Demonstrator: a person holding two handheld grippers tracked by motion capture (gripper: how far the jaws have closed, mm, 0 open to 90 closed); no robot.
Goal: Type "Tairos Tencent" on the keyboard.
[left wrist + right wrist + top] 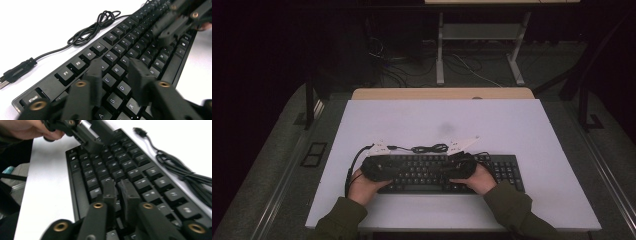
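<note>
A black keyboard [507, 171] lies near the front of a white board [442, 120]; its keys also show in the left gripper view [120, 37] and the right gripper view [130, 165]. Its cable [430, 148] lies coiled behind it, the USB plug [17, 71] loose on the board. My left gripper [382, 167] hovers low over the left letter keys; its jaws stand apart around the R, E and D keys [116, 67], holding nothing. My right gripper [457, 167] is over the middle keys, jaws almost together just above the keycaps [117, 186].
The board rests on a wooden table [442, 93]. A desk frame [479, 45] and floor cables stand beyond it in the dark. Bare white board lies behind and on both sides of the keyboard. The coiled cable [180, 170] runs along the keyboard's far edge.
</note>
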